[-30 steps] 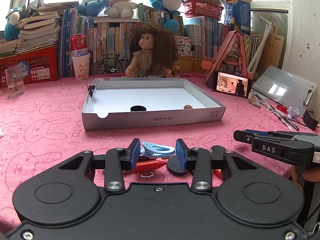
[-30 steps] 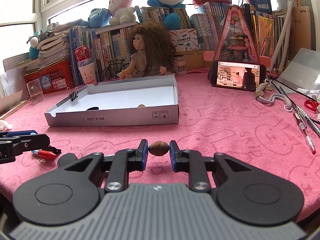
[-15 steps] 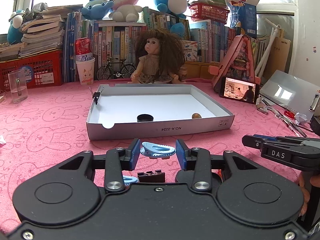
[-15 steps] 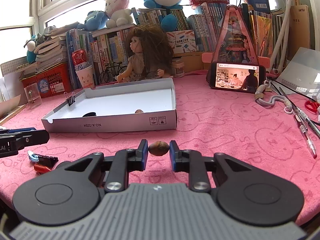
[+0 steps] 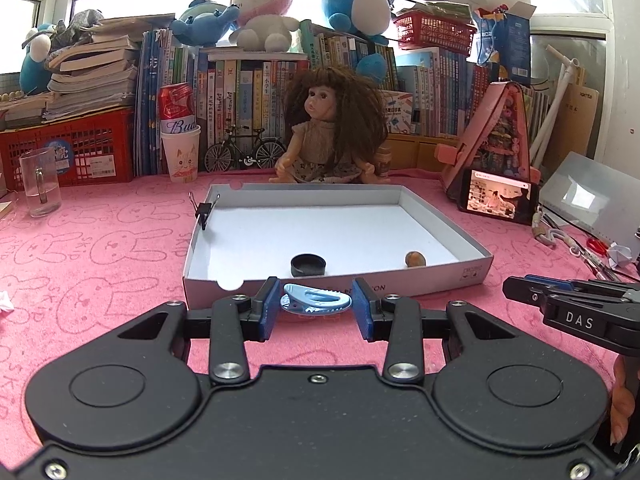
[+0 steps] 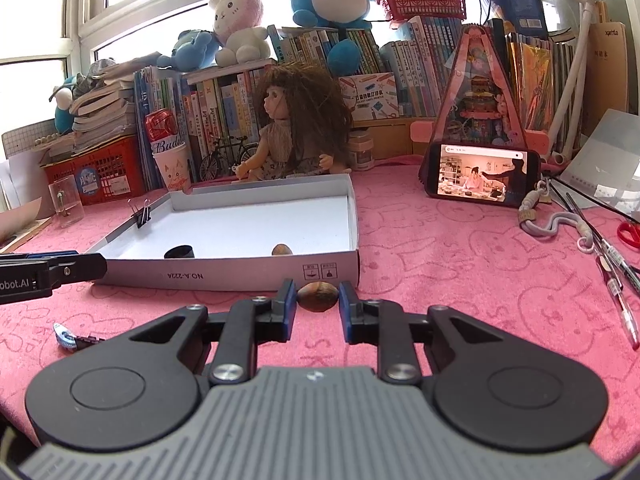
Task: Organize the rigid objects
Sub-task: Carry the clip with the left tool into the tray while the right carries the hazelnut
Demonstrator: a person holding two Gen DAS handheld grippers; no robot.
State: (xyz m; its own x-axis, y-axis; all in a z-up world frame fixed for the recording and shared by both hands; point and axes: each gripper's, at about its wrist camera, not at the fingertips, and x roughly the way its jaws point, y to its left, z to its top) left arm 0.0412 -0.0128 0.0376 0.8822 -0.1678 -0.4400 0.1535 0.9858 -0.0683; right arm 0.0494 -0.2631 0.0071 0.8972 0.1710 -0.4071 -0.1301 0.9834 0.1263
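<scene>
My left gripper (image 5: 316, 306) is shut on a light blue clip (image 5: 316, 299) and holds it just before the near wall of the white cardboard tray (image 5: 400, 286). My right gripper (image 6: 318, 298) is shut on a brown nut (image 6: 318, 297) near the tray's front right corner (image 6: 336, 274). In the tray lie a black round cap (image 5: 308, 265), a second brown nut (image 5: 415, 258) and a black binder clip (image 5: 204, 212) on its left wall. The right gripper's fingers show at the right of the left wrist view (image 5: 568, 304).
A blue clip and a small dark object (image 6: 74, 340) lie on the pink cloth at the left. A doll (image 5: 328, 132), books, a phone (image 5: 498, 200), a glass mug (image 5: 40, 188), pens (image 6: 612, 276) and scissors (image 6: 630, 234) surround the tray.
Both grippers have lifted and moved forward toward the tray with their objects held. The loose items on the cloth have dropped out of the left wrist view.
</scene>
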